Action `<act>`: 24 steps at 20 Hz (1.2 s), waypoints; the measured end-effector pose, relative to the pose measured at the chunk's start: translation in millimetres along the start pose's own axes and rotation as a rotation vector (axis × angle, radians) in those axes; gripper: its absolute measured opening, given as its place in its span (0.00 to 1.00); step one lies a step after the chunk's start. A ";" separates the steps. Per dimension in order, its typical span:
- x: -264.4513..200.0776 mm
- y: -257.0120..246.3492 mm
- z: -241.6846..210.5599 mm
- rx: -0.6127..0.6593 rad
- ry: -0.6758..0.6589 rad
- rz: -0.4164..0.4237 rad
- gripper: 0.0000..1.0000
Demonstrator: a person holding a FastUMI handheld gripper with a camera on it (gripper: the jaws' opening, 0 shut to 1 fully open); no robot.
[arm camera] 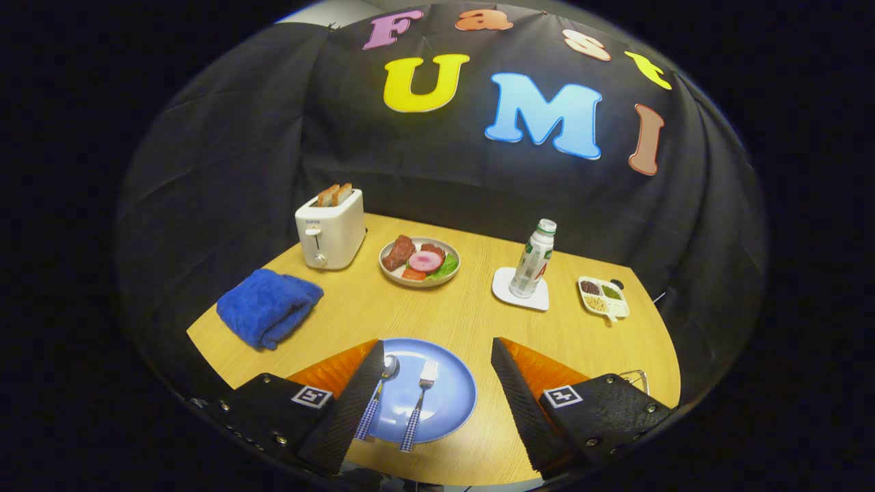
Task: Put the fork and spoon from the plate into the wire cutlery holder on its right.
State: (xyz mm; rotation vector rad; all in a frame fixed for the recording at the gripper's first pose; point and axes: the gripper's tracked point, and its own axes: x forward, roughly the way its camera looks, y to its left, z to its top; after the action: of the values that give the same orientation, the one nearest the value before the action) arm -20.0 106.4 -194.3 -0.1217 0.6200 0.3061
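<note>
We are holding the gripper (437,383) spread wide, grasping nothing, over the blue plate (451,393) at lower centre, where the checker-handled spoon (377,396) and fork (419,403) are lying side by side; the wire cutlery holder (637,377) is peeking out lower right.

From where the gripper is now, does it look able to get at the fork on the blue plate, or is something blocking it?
Probably yes. The gripper is open, and the fork lies between its fingers on the blue plate with nothing over it. The spoon lies close beside it against one finger, so it could get nudged.
</note>
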 end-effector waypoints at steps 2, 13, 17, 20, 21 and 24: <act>5.5 1.9 -14.9 -0.015 0.054 0.004 0.96; 31.1 12.5 -64.8 -0.024 0.234 0.024 0.96; 45.2 13.1 -97.6 -0.036 0.357 0.028 0.96; 53.3 16.2 -119.4 -0.048 0.447 0.047 0.95; 56.6 15.7 -125.9 -0.052 0.472 0.050 0.94; 64.1 20.0 -142.3 -0.036 0.534 0.086 0.80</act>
State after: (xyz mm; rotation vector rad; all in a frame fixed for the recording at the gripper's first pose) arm -55.6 112.2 -347.5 -0.2149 1.1508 0.3714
